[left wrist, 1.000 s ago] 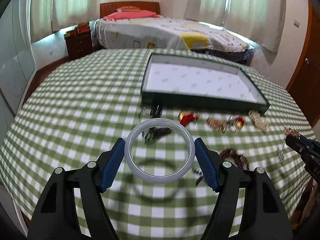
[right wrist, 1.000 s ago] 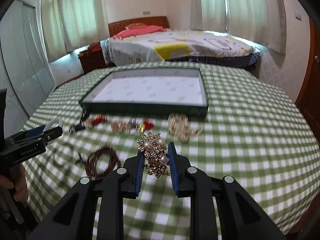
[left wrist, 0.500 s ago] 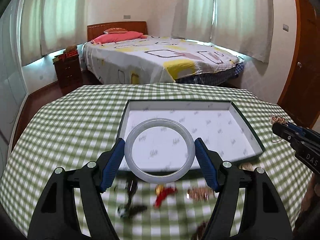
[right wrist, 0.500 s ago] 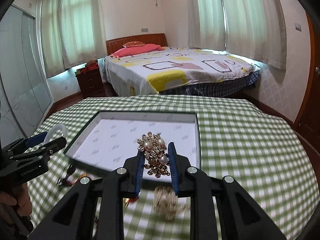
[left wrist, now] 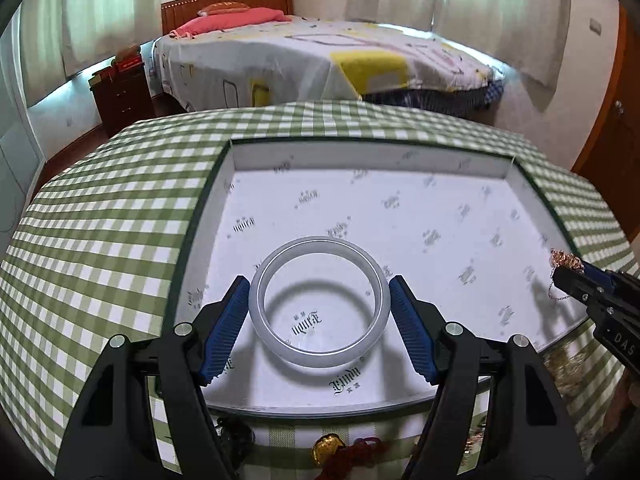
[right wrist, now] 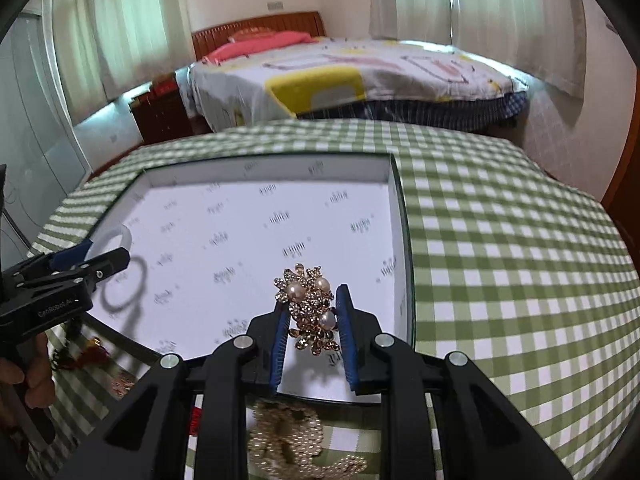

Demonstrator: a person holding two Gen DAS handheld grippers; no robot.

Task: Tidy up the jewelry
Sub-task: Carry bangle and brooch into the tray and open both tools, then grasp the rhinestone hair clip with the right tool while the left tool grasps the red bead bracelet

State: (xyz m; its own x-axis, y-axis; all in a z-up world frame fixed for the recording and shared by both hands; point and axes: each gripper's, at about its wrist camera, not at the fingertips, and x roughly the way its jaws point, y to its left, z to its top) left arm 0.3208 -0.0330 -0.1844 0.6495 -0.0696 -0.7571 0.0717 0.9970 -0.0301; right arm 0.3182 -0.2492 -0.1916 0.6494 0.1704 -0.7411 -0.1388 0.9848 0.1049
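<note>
Right now your left tool point(left wrist: 319, 311) is clamped on the pale bangle point(left wrist: 319, 301) — held flat over the near-left part of the white-lined tray point(left wrist: 400, 168), shadow on the lining below. Your right tool point(right wrist: 312, 326) is clamped on the gold-and-pearl brooch point(right wrist: 310, 308), over the tray's near-right corner. On the checked tabletop point(right wrist: 500, 240), just in front of the tray: pearl strand point(right wrist: 296, 444), red tassel w/ gold charm point(left wrist: 344, 450).

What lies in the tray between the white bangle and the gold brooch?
Only bare printed tray lining, in the right wrist view, between bangle and brooch.
</note>
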